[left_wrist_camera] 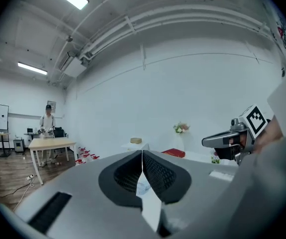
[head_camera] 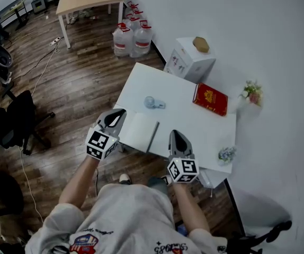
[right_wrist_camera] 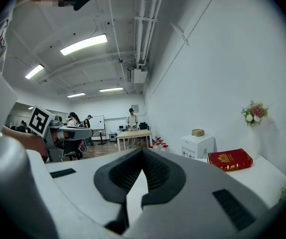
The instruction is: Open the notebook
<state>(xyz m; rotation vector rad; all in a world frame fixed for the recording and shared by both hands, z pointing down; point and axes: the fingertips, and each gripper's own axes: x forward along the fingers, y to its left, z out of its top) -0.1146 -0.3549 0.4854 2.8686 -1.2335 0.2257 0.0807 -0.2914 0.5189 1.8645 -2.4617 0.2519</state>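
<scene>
Left tool (head_camera: 119,114): pinched fully shut, hovering above notebook's (head_camera: 139,132) left edge; no page plainly caught. Right tool (head_camera: 176,136): shut too, empty, just right of notebook. Notebook lying on surface (head_camera: 194,126), near its front edge, white face up. Probably early in opening. Next: nip cover's free edge. Surface edge close left of notebook; red book (head_camera: 210,98) well right, clear object (head_camera: 153,102) just behind.

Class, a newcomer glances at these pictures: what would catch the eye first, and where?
The red book at the far right of the white table stands out most. Next, the left gripper and right gripper, each with a marker cube, flank the notebook at the table's near edge.
</scene>
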